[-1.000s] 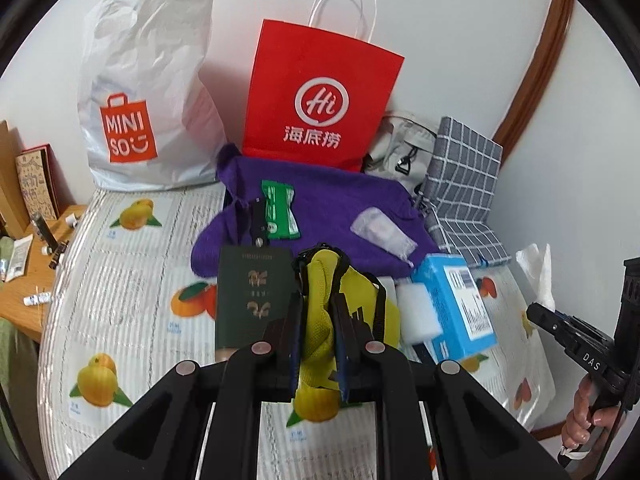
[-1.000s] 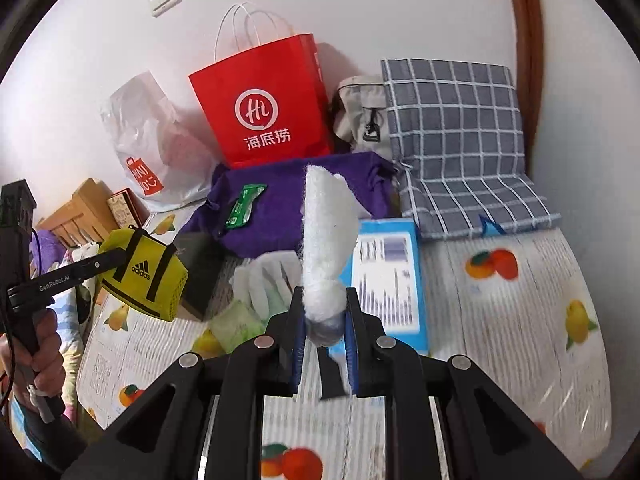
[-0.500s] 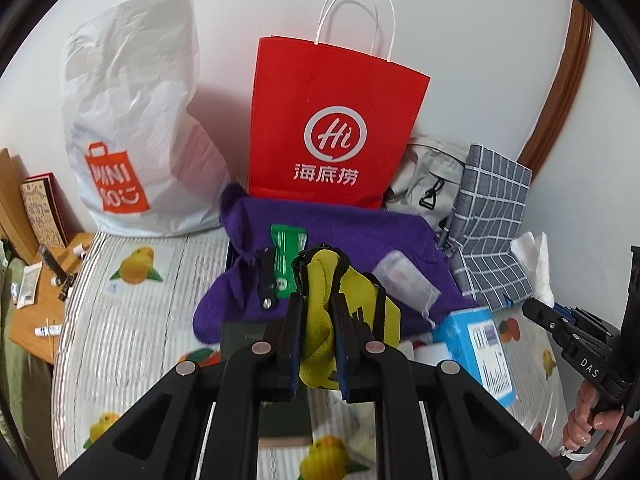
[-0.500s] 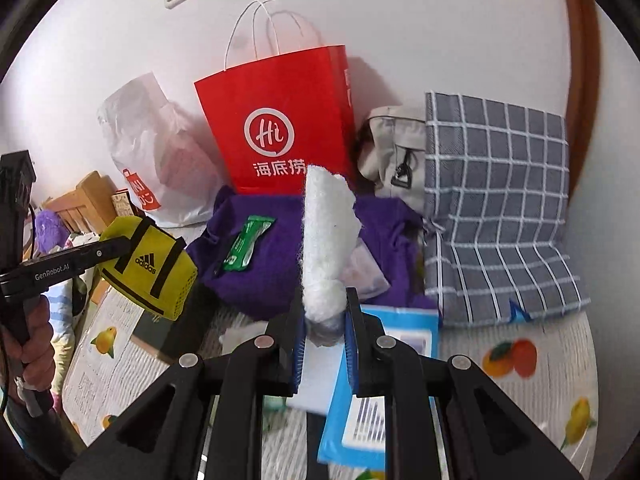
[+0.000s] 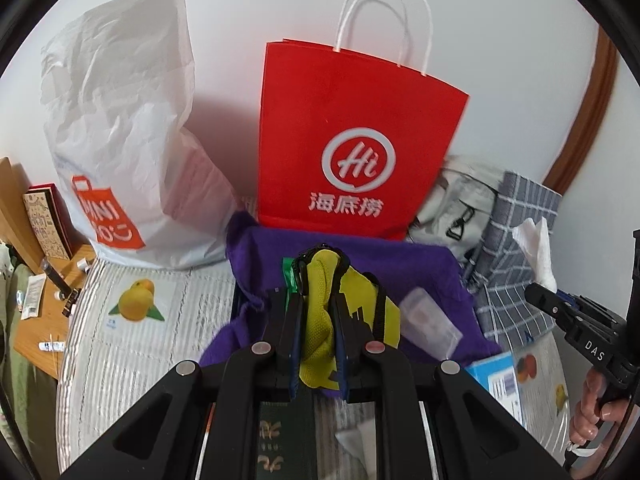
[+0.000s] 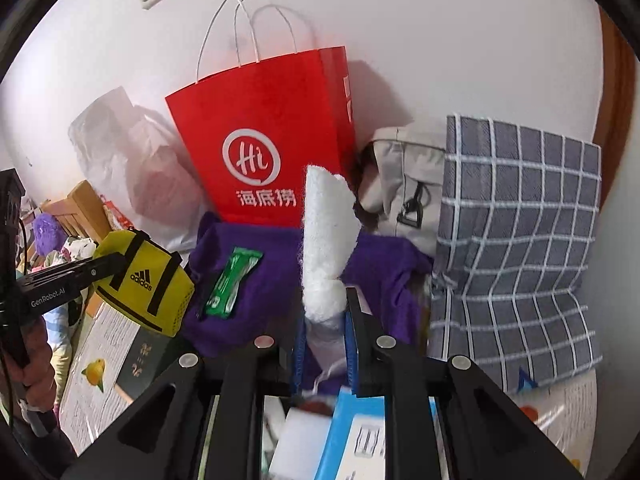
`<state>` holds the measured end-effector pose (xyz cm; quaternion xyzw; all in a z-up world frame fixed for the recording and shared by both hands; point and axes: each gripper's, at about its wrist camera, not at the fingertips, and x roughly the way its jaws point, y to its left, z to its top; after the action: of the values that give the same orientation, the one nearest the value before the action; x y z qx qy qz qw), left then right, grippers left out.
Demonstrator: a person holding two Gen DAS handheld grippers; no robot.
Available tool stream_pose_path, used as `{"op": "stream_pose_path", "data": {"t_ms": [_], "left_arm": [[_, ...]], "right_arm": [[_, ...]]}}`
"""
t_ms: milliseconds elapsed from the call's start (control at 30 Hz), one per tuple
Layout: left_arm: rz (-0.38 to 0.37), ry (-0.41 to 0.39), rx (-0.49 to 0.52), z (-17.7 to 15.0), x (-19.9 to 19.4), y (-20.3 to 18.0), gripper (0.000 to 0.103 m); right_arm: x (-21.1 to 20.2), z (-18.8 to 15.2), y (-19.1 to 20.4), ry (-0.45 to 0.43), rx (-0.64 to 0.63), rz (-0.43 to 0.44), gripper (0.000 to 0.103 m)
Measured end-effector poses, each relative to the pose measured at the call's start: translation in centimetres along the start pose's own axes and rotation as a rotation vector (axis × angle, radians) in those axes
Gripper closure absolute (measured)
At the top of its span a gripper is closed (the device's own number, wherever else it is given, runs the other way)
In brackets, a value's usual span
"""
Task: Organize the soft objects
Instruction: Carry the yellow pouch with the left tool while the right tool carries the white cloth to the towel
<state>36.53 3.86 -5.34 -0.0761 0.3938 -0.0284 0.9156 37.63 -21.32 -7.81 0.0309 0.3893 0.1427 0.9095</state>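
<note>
My left gripper [image 5: 318, 312] is shut on a yellow Adidas pouch [image 5: 352, 300] with black straps and holds it in the air over a purple cloth [image 5: 380, 256]. The pouch also shows in the right wrist view [image 6: 148, 280]. My right gripper [image 6: 324, 320] is shut on a white fluffy sponge cloth [image 6: 326, 236] that stands up between the fingers. That white cloth also shows at the right of the left wrist view [image 5: 536, 248]. A red paper bag [image 5: 356, 136] stands against the wall just beyond both grippers.
A white Miniso plastic bag [image 5: 120, 128] stands left of the red bag. A beige bag [image 6: 404, 184] and a grey checked pillow [image 6: 516, 240] lie right. On the bed lie a green packet [image 6: 232, 280], a dark green booklet [image 5: 276, 436] and a blue box [image 6: 360, 432].
Both grippers have moved forward and up toward the red bag with their loads. The bag looms larger and the bed items have slid down out of the frames.
</note>
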Motion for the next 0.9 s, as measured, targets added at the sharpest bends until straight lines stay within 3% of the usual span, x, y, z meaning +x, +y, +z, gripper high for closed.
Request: {"op": "stream_pose_path", "data": {"t_ms": [233, 500, 900], "left_arm": [[0.016, 0.005, -0.044, 1.8, 3.3, 0.2, 0.089], [0.014, 0.055, -0.045, 1.8, 8.9, 0.4, 0.089], [-0.079, 0.143, -0.081, 1.4, 13.5, 1.2, 0.089]], "right_arm": [[3.9, 2.2, -0.6, 0.048, 0.017, 0.013, 0.086], [9.5, 0.5, -2.8, 0.151, 0.074, 0.045, 0.086], [13.9, -1.0, -4.1, 0.264, 0.086, 0.028, 0.086]]}}
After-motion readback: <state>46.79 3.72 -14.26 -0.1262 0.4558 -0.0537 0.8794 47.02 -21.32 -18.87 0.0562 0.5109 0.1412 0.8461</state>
